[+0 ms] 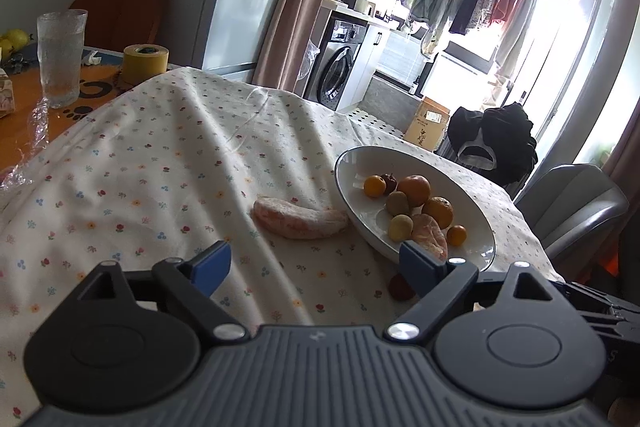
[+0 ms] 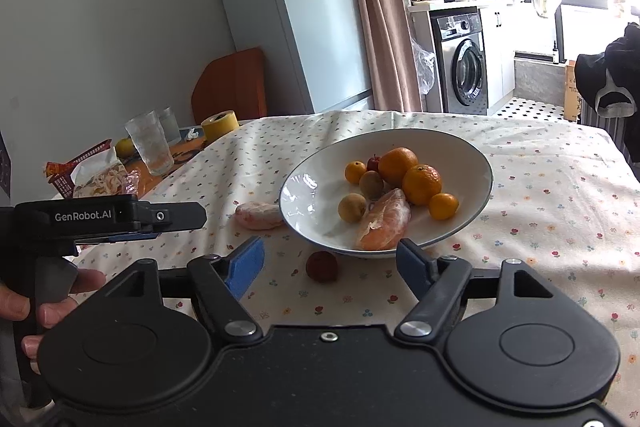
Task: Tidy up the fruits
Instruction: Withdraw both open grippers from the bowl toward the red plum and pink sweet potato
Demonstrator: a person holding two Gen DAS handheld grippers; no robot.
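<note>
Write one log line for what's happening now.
tools: both open, empty | bowl: fruit inside | cloth: pomelo slice, red fruit outside
</note>
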